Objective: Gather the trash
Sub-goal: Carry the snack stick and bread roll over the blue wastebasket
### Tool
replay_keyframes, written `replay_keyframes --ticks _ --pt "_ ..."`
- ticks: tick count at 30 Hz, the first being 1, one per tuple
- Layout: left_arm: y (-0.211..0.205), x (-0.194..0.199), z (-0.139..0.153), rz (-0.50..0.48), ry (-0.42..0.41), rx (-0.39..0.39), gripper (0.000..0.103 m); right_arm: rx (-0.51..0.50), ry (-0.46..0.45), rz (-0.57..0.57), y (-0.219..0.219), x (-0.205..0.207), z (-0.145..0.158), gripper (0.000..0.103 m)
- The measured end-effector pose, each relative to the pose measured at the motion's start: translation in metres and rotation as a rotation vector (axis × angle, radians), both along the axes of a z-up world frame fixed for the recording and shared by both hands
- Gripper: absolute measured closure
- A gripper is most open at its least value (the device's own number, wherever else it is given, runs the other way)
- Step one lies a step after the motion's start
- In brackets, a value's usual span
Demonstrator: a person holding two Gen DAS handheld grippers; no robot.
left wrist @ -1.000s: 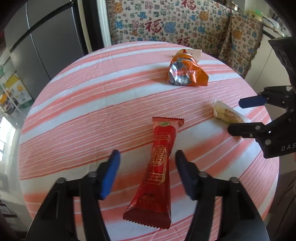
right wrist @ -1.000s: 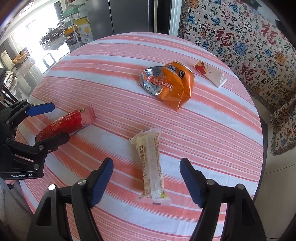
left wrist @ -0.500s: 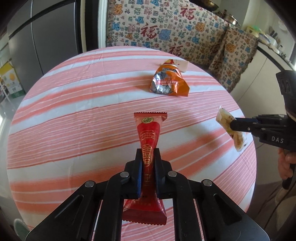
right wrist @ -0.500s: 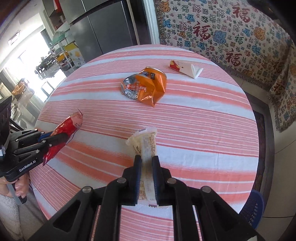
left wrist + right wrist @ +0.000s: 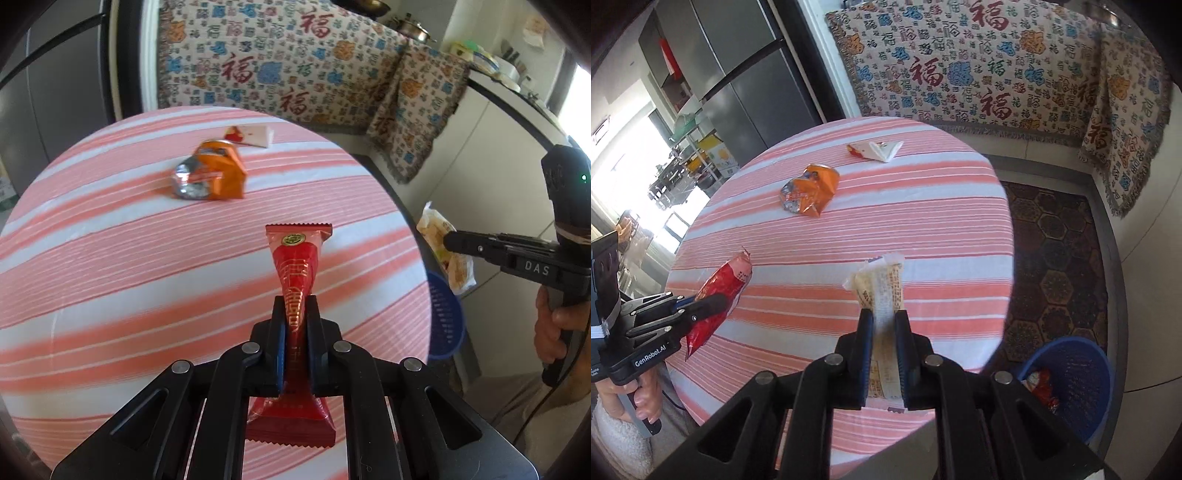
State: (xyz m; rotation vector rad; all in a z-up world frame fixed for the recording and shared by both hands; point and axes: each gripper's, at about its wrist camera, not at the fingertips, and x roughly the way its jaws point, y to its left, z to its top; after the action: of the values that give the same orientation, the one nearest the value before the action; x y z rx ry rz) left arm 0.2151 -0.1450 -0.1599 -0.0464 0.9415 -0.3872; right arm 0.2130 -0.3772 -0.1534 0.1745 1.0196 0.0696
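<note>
Both wrappers lifted off desk [image 5: 923, 206] since half-second ago. Left gripper [image 5: 295, 332] clenched on red wrapper [image 5: 297, 266]; right gripper [image 5: 884, 343] clenched on pale wrapper [image 5: 882, 291]. Blue basket [image 5: 1082, 373] on floor, down-right; right gripper nearer.

Both wrist views look down — sharing the striped table [image 5: 110, 258].

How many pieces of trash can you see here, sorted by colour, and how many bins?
Red wrapper, held in the left gripper: 1
Cream wrapper, held in the right gripper: 1
Orange snack bag on the table: 1
White and red carton on the table: 1
Blue bin, something red inside: 1
Total: 5
</note>
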Motion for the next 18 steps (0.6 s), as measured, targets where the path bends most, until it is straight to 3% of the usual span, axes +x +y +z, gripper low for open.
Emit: replay_keyframes --ticks 8,18 --pt "-0.109 -0.008 0.000 -0.159 0.021 -0.016 0.096 -0.032 -0.034 -0.205 -0.101 -0.045 0.012 0.091" --pt "-0.228 0.001 -0.021 -0.285 0.059 -0.049 0.096 -0.059 0.005 -0.460 -0.208 -0.094 -0.025 0.091"
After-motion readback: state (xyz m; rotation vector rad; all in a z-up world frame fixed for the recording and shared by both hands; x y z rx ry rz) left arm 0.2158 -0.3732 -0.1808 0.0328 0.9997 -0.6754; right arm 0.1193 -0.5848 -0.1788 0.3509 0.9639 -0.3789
